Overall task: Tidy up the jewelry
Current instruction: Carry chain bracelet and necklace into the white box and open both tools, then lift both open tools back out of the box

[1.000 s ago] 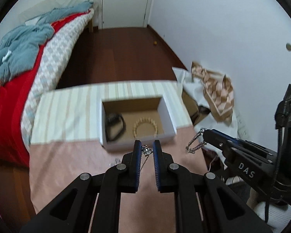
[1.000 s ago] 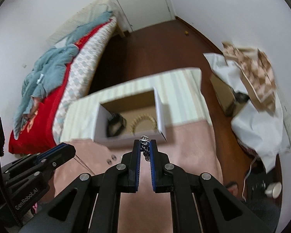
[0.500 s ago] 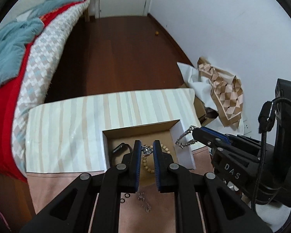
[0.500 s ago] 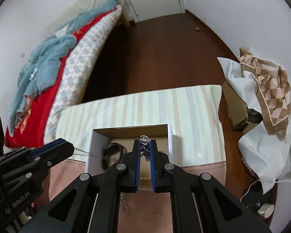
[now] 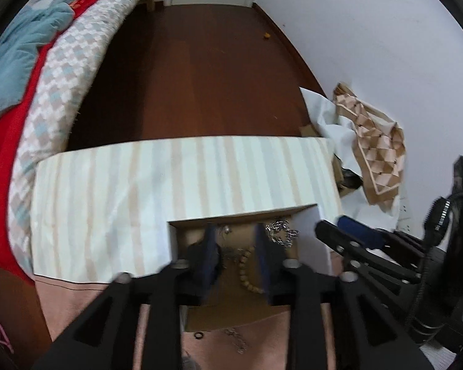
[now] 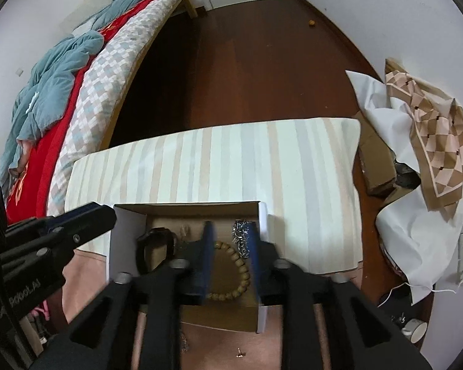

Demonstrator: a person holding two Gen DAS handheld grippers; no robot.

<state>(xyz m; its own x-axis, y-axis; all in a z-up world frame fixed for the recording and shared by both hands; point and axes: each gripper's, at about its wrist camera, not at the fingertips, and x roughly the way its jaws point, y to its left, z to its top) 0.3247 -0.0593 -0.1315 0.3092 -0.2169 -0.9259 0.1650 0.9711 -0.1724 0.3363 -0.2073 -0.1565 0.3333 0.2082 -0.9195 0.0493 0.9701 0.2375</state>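
Note:
An open cardboard box (image 5: 170, 240) (image 6: 123, 246) lies on the table and holds a wooden bead bracelet (image 5: 246, 266) (image 6: 231, 273) and a black band (image 6: 154, 246). My left gripper (image 5: 236, 246) hangs over the box with its jaws opening. A thin pendant chain (image 5: 225, 230) lies loose between its pads, untouched. My right gripper (image 6: 230, 243) is over the box's right half, jaws opening too. A silver link chain (image 6: 240, 238) (image 5: 281, 231) sits free beside its right pad. Each view shows the other gripper's fingers (image 5: 355, 235) (image 6: 86, 219) at the side.
A striped cloth (image 5: 139, 185) covers the table's far half and a pink cloth (image 5: 77, 296) the near half. A small ring (image 5: 198, 335) and an earring (image 6: 239, 354) lie loose on the pink cloth. A bed (image 6: 86, 92) stands left; white paper and a patterned scarf (image 6: 432, 129) lie right.
Both grippers moved forward and down until they hung over the box. Their jaws, shut on the chain's ends before, have spread apart, and the chain has dropped into the box.

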